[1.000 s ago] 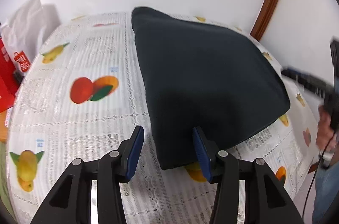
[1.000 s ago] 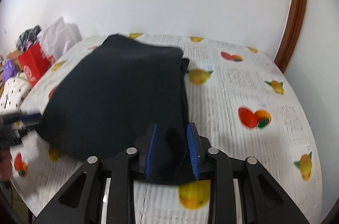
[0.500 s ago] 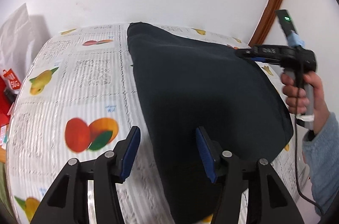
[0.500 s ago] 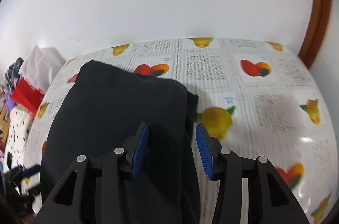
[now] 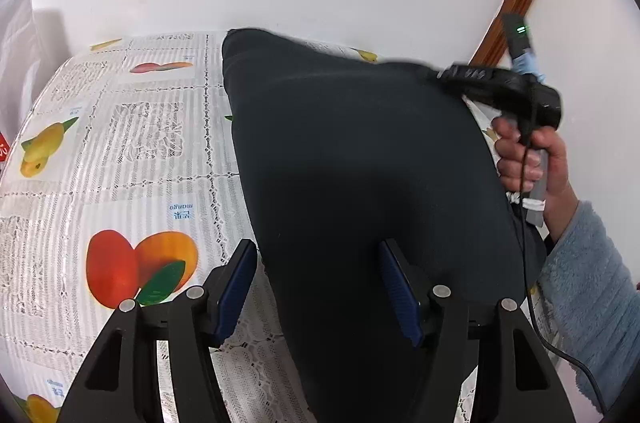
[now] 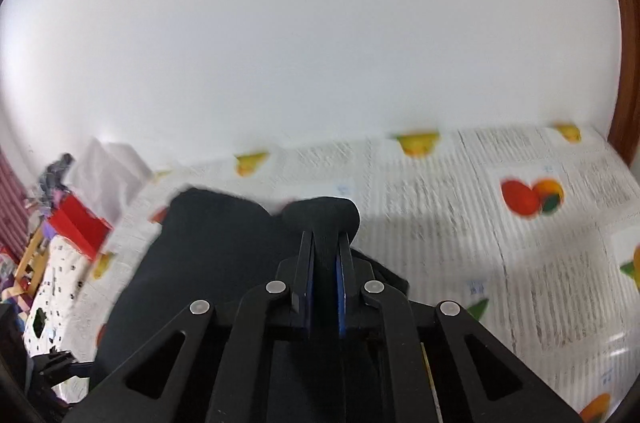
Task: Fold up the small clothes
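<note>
- Nearest you, your left gripper [image 5: 318,289] has just been opening; its blue pads [image 5: 236,289] stand apart, straddling the near left edge of the dark garment [image 5: 360,163] without pressing it. Close now and you may catch only the top layer, or snag the fruit-print tablecloth [image 5: 120,151] beside that edge.
- The garment lies flat across the right half of the table, spreading from your jaws toward the far wall.
- At its far right corner, your right gripper [image 6: 323,265] has just clamped together on a bunched fold of the cloth. The bite looks small; a quick pull could slip it free.
- Lift that corner while the near edge stays unpinned, and the whole piece may drag instead of folding.
</note>
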{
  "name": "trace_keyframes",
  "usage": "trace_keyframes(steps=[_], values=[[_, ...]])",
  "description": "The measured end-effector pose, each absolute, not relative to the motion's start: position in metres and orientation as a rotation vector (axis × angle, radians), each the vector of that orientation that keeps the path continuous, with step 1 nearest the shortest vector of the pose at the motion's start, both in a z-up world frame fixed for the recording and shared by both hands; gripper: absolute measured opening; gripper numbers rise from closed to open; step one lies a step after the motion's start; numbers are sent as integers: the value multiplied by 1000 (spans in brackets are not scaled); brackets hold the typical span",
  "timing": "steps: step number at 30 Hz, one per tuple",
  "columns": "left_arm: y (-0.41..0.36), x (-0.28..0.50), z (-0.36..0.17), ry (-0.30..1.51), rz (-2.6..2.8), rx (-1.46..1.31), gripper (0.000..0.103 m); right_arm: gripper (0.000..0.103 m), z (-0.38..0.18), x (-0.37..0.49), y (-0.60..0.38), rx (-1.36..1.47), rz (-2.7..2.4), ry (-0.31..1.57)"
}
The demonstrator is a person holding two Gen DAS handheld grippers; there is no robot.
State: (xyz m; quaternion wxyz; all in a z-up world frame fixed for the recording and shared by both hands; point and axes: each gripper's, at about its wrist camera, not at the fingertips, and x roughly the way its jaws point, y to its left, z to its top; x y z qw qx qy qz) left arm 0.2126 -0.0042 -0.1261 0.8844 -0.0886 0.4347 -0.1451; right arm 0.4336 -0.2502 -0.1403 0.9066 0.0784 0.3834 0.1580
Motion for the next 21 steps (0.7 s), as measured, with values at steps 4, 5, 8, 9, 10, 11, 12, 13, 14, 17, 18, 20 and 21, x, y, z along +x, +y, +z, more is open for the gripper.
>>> trace_keyframes(steps=[4, 5, 8, 9, 10, 11, 12, 13, 14, 17, 18, 20, 21], values=[[-3, 208, -122, 908, -289, -178, 61, 18, -144, 426, -258, 165, 261, 860], [-2, 208, -122, 908, -284, -174, 62, 25, -142, 422, -263, 177, 253, 853], [-1, 201, -121, 909, -272, -170, 62, 38, -134, 397, -276, 195, 261, 875], [-1, 200, -121, 910, -267, -170, 62, 38, -134, 389, -279, 198, 278, 894], [-1, 198, -120, 910, -261, -171, 61, 38, -134, 377, -282, 201, 294, 910], [-1, 196, -120, 910, -254, -172, 61, 39, -134, 371, -284, 205, 300, 913], [-1, 194, -119, 910, -247, -174, 61, 40, -134, 361, -284, 211, 309, 915], [0, 189, -119, 910, -241, -175, 61, 41, -136, 351, -284, 215, 322, 921], [-1, 185, -119, 911, -234, -173, 61, 41, -140, 345, -281, 213, 330, 930], [-2, 178, -118, 914, -212, -172, 61, 36, -157, 338, -268, 143, 288, 952], [-2, 172, -117, 915, -207, -174, 61, 33, -161, 337, -266, 119, 273, 955], [-3, 165, -116, 920, -196, -178, 61, 33, -168, 334, -266, 87, 237, 959], [-3, 162, -114, 920, -190, -174, 61, 33, -168, 332, -268, 99, 225, 958]])
